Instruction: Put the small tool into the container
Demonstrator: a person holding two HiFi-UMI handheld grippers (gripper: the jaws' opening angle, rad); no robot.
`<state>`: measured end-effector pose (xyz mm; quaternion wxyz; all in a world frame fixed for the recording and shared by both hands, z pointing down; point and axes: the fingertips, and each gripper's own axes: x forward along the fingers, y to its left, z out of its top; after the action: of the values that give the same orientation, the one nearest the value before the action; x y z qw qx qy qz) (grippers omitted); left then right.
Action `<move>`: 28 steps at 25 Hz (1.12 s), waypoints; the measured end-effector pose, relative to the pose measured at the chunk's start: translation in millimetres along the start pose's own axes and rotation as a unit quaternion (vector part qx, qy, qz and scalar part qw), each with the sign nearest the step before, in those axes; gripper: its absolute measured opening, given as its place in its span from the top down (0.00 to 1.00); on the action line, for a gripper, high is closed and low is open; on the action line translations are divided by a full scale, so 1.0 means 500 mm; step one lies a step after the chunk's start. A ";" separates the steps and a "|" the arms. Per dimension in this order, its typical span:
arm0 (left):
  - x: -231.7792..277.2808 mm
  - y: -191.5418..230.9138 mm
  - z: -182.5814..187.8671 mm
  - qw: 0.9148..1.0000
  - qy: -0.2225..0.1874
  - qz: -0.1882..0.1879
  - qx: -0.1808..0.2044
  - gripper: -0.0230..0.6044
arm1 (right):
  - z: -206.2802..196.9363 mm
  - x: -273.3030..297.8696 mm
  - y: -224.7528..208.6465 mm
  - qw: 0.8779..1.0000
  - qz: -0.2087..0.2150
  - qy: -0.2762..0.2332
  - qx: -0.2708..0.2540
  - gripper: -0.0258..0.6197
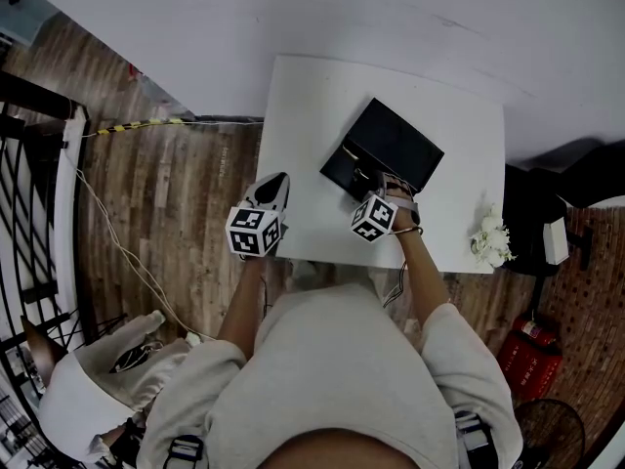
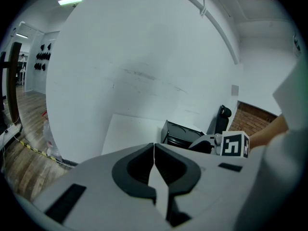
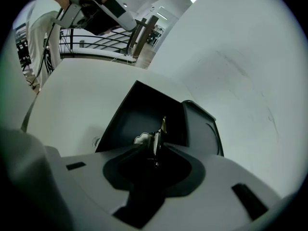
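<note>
White bench (image 1: 303,115) stands against a pale wall (image 1: 391,18), with wood-plank floor (image 1: 176,193) to its left; a black container (image 1: 383,149) lies on the bench, turned at an angle, nearer the far right part of the top; a small bunch of white flowers (image 1: 491,237) sits at the bench's right edge, well apart from the container.

The right tool (image 1: 376,179) points steeply down at the near side of the container; in the right gripper view its jaws (image 3: 155,146) stand a little apart, loosened, with the small metal piece (image 3: 159,134) upright between their tips and a sliver of gap on either side of it; the piece is thin, silvery below and yellowish at its upper end; it hangs directly over the dark open inside of the container (image 3: 139,119), not yet lying on its floor; a dark lid (image 3: 202,129) stands up along the container's right side in that view.

The left tool (image 1: 277,182) hovers over the near left part of the bench, well apart from the container; in the left gripper view its jaws (image 2: 154,146) are clenched together with nothing between them; beyond them the container (image 2: 180,131) and the right tool's marker cube (image 2: 234,144) show at the right.
</note>
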<state>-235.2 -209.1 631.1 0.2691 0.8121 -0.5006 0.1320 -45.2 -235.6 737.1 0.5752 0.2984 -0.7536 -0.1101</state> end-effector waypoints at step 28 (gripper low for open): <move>0.002 -0.030 0.014 1.000 -0.005 -0.008 0.014 0.95 | 0.013 -0.102 -0.023 0.992 -0.022 -0.066 0.106 0.81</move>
<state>-221.6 -208.6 621.5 0.2561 0.8203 -0.4939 0.1329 -39.5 -216.6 688.5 0.4866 0.3662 -0.7908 -0.0615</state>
